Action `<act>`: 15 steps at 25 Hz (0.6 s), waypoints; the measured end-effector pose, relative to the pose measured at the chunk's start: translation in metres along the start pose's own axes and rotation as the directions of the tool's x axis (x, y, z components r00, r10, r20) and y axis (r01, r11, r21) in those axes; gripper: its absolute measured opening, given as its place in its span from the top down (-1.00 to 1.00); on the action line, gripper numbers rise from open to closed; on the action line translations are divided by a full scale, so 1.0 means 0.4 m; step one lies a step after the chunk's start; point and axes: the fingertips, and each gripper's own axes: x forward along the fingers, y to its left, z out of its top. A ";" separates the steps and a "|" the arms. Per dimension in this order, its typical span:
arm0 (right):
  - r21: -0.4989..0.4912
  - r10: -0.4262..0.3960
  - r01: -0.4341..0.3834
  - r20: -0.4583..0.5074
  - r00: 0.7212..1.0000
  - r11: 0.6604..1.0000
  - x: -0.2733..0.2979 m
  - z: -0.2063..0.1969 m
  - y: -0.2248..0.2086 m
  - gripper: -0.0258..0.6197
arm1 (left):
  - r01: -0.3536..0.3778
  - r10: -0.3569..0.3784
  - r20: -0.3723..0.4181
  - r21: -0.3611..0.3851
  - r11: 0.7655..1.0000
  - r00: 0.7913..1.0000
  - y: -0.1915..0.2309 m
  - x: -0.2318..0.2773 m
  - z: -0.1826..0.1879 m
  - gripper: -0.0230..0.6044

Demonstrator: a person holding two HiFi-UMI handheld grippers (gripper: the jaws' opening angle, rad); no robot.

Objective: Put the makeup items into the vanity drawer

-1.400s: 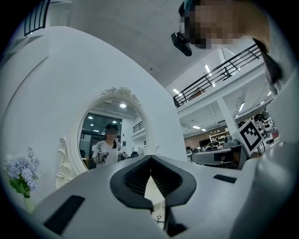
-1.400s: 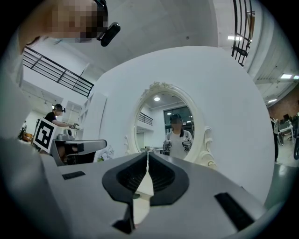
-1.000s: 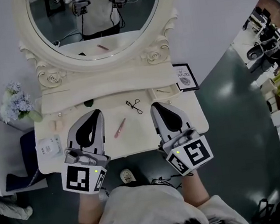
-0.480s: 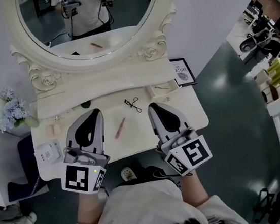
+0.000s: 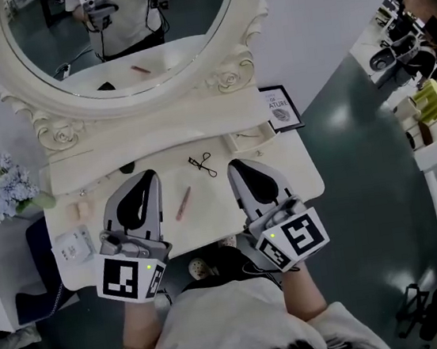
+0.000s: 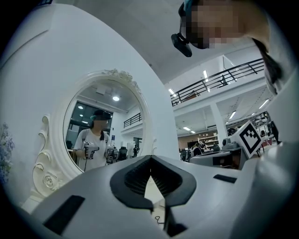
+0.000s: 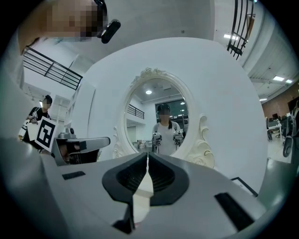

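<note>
The pink makeup stick [image 5: 183, 203] lies out on the vanity top [image 5: 298, 175], near the middle and toward the front edge, and the eyelash curler [image 5: 201, 164] lies further back, near the rear edge below the mirror [image 5: 104, 33]. Neither has been stowed, so the task looks barely begun: both have yet to be picked up and put away. A small open compartment [image 5: 247, 137] at the back right corner may be the drawer, though I cannot tell for certain. The left gripper [image 5: 147, 174] and the right gripper [image 5: 237, 164] are held side by side over the front edge, pointing toward the mirror, with the stick between them and touching neither. Each gripper's own view shows its jaws pressed together with nothing between them.
</note>
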 end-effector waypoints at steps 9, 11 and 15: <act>-0.026 0.069 -0.071 -0.075 0.995 0.997 0.077 -0.020 -0.021 0.84 | -0.046 0.046 0.011 -0.012 0.999 0.999 0.029 0.050 0.006 0.88; -0.025 0.083 -0.086 -0.090 0.992 0.996 0.095 -0.032 -0.026 0.84 | -0.061 0.061 0.012 -0.012 0.998 0.998 0.039 0.055 0.006 0.88; -0.011 0.114 -0.116 -0.135 0.984 0.993 0.133 -0.065 -0.030 0.84 | -0.100 0.100 0.014 -0.013 0.995 0.995 0.064 0.055 0.006 0.88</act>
